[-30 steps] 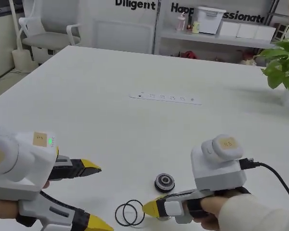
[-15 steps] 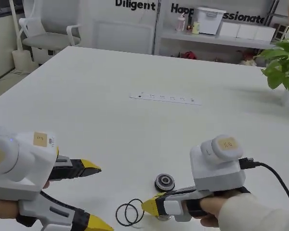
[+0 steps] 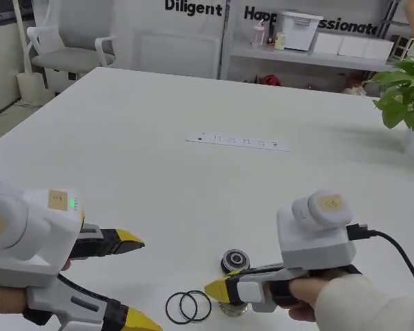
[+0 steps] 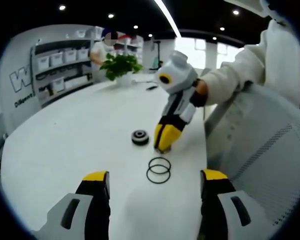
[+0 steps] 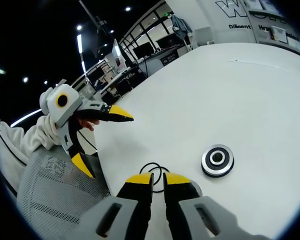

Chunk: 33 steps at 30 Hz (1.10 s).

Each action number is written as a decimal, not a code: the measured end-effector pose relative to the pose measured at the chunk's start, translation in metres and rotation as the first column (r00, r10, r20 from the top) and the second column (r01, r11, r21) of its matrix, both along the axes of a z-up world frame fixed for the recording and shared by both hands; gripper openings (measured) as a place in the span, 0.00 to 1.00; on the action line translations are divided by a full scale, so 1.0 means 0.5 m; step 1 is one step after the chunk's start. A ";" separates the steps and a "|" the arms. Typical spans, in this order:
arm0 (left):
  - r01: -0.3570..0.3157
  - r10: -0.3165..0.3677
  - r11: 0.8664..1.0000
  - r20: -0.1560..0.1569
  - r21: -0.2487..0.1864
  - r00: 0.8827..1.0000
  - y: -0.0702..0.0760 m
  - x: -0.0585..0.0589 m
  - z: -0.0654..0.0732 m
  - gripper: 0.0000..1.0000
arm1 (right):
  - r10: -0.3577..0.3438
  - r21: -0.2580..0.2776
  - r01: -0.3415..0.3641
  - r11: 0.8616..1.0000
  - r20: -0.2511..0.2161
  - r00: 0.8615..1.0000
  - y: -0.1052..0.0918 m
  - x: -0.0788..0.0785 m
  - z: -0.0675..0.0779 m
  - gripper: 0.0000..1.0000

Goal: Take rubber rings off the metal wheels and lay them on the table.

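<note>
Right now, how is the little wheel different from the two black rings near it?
The wheel is a thick disc with a shiny metal middle; the rings are thin hoops, with table showing through them. The wheel lies alone; the two rings overlap each other. Both are round, dark at the edge and flat on the white table.

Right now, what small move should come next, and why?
Probably shift the right tool to the round black-and-silver metal wheel, which seems to wear a ring: two thin black rubber rings already lie on the white table, and that wheel sits close by its tips.
</note>
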<state>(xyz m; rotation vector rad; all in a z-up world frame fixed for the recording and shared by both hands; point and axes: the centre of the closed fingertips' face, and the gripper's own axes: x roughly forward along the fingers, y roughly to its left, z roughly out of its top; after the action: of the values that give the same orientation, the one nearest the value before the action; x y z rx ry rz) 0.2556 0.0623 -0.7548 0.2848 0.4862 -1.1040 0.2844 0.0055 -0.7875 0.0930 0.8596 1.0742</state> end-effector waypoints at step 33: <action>0.000 0.000 1.000 -0.003 0.005 1.000 0.000 0.000 -0.003 0.75 | -0.174 0.140 0.167 0.976 0.044 0.984 -0.038 0.081 0.082 0.08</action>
<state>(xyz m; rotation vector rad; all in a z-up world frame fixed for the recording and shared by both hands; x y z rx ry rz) 0.2555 0.0623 -0.7562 0.2876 0.4920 -1.1036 0.3248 -0.0137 -0.7463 0.2462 0.7139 0.9684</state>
